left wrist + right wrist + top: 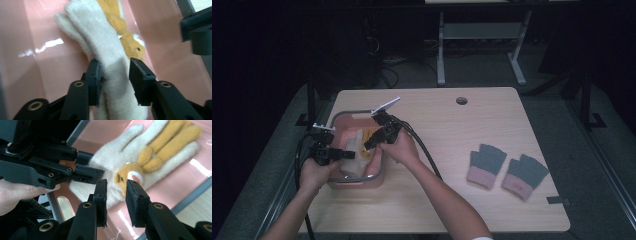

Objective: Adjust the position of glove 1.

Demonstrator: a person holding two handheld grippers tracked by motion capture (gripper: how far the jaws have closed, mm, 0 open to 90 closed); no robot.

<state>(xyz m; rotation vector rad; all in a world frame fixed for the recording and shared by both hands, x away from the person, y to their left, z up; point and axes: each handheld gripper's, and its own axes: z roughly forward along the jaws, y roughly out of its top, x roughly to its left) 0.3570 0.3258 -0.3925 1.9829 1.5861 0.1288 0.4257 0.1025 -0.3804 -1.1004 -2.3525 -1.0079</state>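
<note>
A cream knitted glove [112, 157] with an orange animal face [130, 173] lies in a pink basket [343, 125] at the table's left. My left gripper [113, 75] reaches in from the left, its jaws straddling the glove's cuff [115, 82] without squeezing it. It shows again as the left gripper [83, 166] at the glove's edge. My right gripper [116, 195] hovers open just above the animal face, with nothing between its pads. In the high view both the left gripper [349, 154] and right gripper [368, 145] meet over the basket.
A grey metal frame [357, 112] rims the basket. Two grey-and-pink fingerless gloves [486, 165] [524, 176] lie on the wooden table [452, 130] at the right. A round hole [461, 100] sits near the far edge. Cables trail from both grippers.
</note>
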